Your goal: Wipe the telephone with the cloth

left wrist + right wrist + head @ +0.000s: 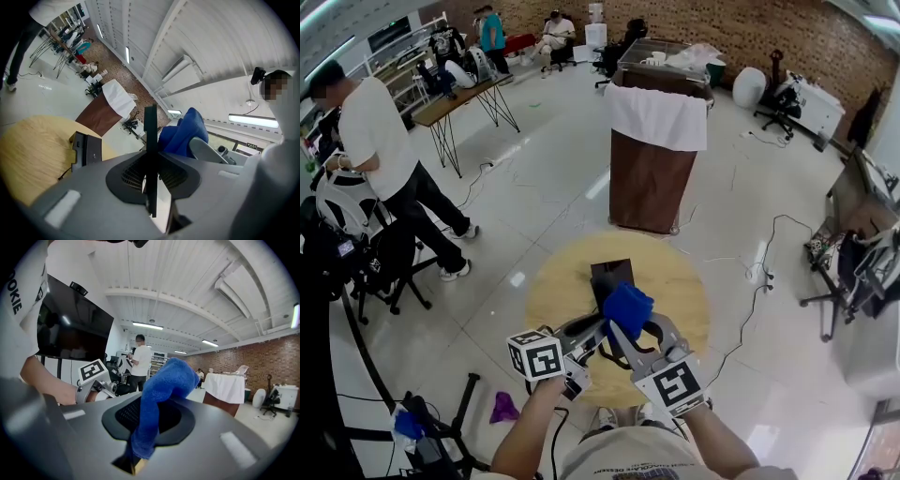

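While the left gripper (151,180) points out level, its two jaws are shut tight on a thin black slab that looks like the telephone (150,136). That gripper's view sees it only from its edge, so its front and back do not show. The right gripper (143,427) has its jaws closed on a blue cloth (161,390), which sticks up in a soft lump and hides the tips of the jaws. From the head view, both grippers meet over the near side of a round wooden table (558,281). The left gripper (600,330) comes in from the left and the right gripper (623,328) from the right. The cloth (628,307) sits right on top of where they meet, so the telephone is almost all covered there. In the left gripper view the cloth (185,131) is just beside the telephone on its right. It is too hard to tell if the two are touching. A black box (86,150) with a thin cord (65,173) stands on the table, and what it is cannot be made out. Far behind, a brown stand (649,183) wears a white sheet (656,117), and a person (380,141) stands by the left edge.
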